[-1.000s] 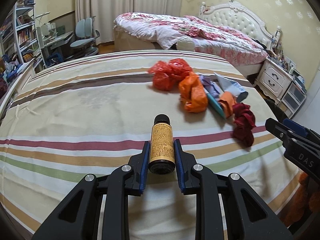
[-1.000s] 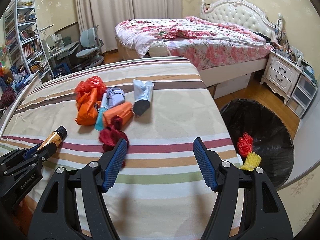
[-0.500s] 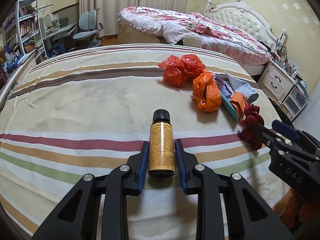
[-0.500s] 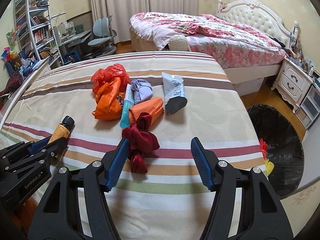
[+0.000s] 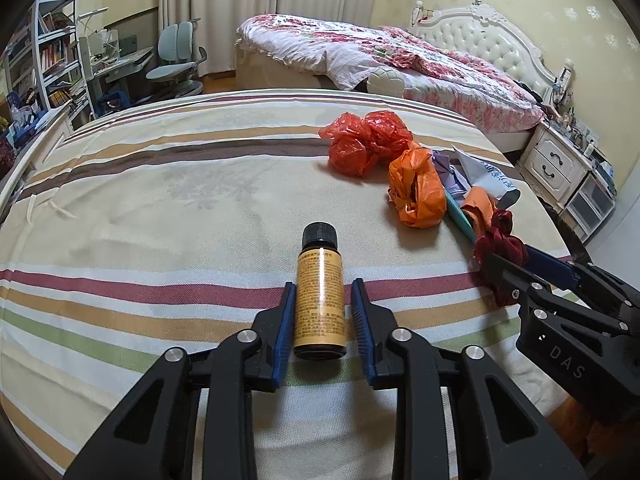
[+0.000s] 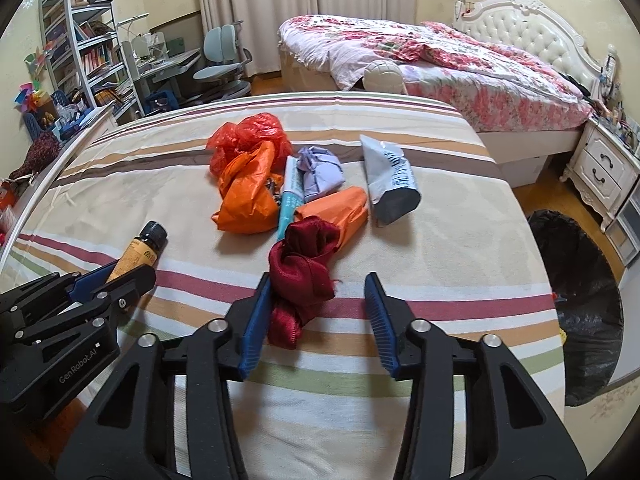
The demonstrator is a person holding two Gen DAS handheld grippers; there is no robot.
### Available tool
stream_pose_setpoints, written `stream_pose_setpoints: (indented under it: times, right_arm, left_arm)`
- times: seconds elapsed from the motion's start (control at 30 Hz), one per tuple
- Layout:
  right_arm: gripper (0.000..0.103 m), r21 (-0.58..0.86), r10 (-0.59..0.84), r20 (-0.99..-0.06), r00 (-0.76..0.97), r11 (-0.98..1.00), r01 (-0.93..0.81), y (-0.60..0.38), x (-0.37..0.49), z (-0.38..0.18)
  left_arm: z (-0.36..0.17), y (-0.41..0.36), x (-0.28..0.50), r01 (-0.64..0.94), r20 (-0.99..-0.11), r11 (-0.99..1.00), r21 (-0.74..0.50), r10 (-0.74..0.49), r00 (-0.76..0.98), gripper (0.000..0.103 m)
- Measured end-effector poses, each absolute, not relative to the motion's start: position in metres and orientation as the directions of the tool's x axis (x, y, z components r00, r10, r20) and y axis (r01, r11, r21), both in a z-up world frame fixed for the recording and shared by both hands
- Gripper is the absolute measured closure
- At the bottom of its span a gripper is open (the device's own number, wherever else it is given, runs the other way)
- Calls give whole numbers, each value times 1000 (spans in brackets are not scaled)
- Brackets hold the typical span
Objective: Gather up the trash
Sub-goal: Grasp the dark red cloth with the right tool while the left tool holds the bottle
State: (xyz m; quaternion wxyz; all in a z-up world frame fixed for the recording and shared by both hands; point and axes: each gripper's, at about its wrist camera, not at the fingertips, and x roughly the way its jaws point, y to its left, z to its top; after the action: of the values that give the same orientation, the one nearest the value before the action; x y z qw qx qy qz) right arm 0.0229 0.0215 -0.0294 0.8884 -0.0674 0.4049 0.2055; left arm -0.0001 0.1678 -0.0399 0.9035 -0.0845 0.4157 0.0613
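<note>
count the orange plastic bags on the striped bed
2. One orange bag lies crumpled just in front of the red bag; the other lies behind the dark red cloth. More could be hidden in the pile.

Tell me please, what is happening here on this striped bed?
A person is clearing trash from the striped bed with a claw in each hand. The left claw has its fingers on both sides of a small amber bottle lying on the cover, with narrow gaps showing, so it is not clamped. The right claw is open around a dark red cloth, not yet closed. More bags and wrappers lie behind, and a black-lined bin waits beside the bed.
</note>
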Motion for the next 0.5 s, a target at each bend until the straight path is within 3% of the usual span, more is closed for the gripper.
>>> stream_pose_setpoints:
  times: [0.1, 0.5]
  right_arm:
    - [80, 52, 322, -754, 572, 898, -437, 25, 21, -32]
    - [82, 51, 308, -728, 613, 915, -399, 5, 13, -20]
  left_arm:
    - [-40, 168, -1, -179, -759, 978, -105, 38, 650, 78]
    - [-29, 163, -7, -161, -732, 980, -114, 27, 681, 78]
